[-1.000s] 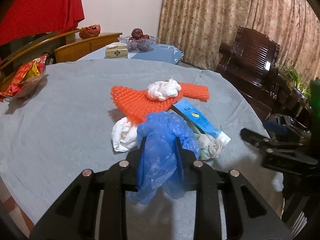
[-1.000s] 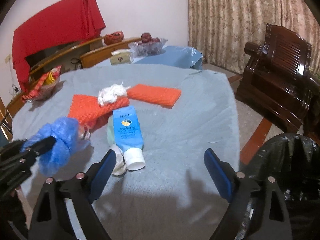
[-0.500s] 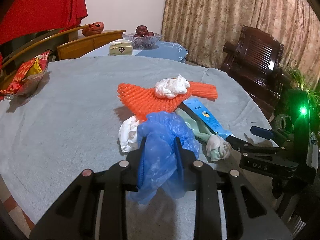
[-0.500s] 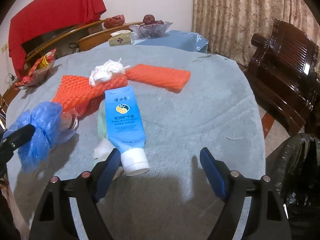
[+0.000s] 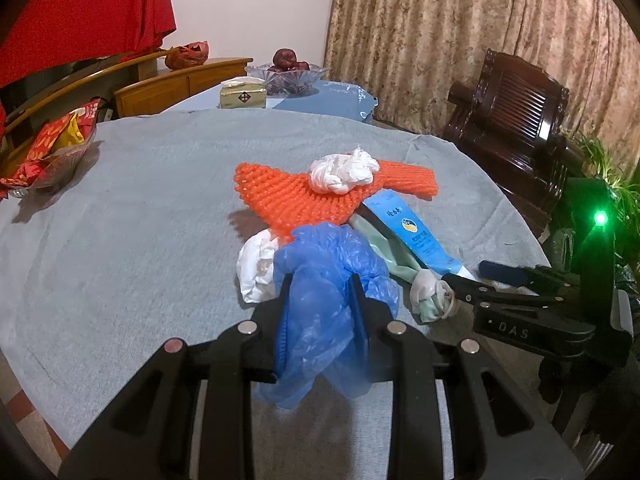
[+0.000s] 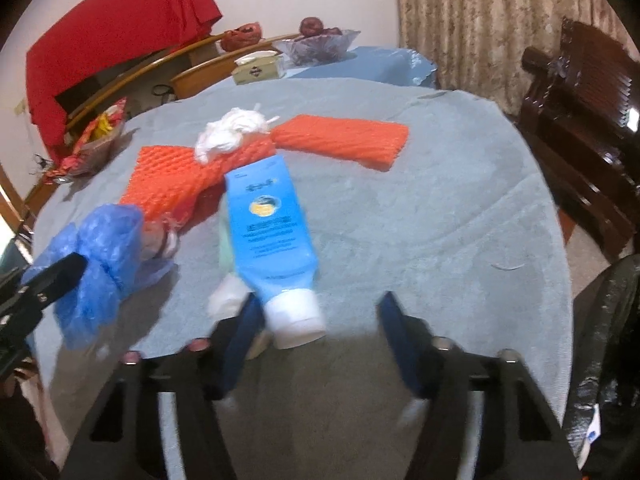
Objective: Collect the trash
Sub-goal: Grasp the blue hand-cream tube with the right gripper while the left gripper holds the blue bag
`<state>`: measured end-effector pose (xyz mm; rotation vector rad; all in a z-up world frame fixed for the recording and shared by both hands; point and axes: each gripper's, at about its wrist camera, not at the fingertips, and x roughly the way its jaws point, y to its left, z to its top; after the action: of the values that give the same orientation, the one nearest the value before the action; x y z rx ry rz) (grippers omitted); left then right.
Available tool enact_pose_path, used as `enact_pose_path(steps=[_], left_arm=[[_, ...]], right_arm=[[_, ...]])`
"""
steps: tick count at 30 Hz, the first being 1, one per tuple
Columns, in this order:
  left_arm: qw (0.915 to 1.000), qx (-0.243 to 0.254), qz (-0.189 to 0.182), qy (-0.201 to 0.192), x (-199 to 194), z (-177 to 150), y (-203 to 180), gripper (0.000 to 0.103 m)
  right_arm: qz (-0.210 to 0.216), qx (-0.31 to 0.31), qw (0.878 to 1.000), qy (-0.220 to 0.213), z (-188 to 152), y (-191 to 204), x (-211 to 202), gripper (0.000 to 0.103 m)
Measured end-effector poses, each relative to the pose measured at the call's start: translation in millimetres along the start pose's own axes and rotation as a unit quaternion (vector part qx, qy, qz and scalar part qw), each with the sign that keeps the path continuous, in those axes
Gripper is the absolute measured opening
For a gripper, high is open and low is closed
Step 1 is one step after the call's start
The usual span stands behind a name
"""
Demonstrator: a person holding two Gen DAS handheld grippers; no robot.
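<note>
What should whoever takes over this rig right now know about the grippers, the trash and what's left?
Left gripper: shut on the blue plastic bag, lifted at the table's near edge.
Right gripper: jaws closing around the cap of the blue tube; pads not yet pressing it.
On the grey tablecloth: orange foam netting, white knotted bag, more crumpled white and pale green pieces beside the tube.
Black trash bag: at the right, off the table.
Done: blue bag picked up. Left: grip the tube, bin both, then the rest.

A: What sits far beyond the claw?
B: 1 glass fruit bowl beside a tissue box.
A: And off to its right?
B: 1 dark wooden chair before patterned curtains; a red cloth hangs far left.
</note>
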<state>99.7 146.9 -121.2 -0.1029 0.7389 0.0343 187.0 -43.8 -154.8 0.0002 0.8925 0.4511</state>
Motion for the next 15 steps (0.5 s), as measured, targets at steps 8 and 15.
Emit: enact_pose_path(steps=[8, 15], left_arm=[[1.0000, 0.008, -0.004, -0.001, -2, 1, -4, 0.026], [0.9999, 0.010, -0.013, 0.004, 1, 0, -9, 0.026]], right_arm=[[-0.019, 0.009, 1.000, -0.007, -7, -5, -22, 0.032], [-0.043, 0.040, 0.998, 0.003, -18, -28, -29, 0.032]])
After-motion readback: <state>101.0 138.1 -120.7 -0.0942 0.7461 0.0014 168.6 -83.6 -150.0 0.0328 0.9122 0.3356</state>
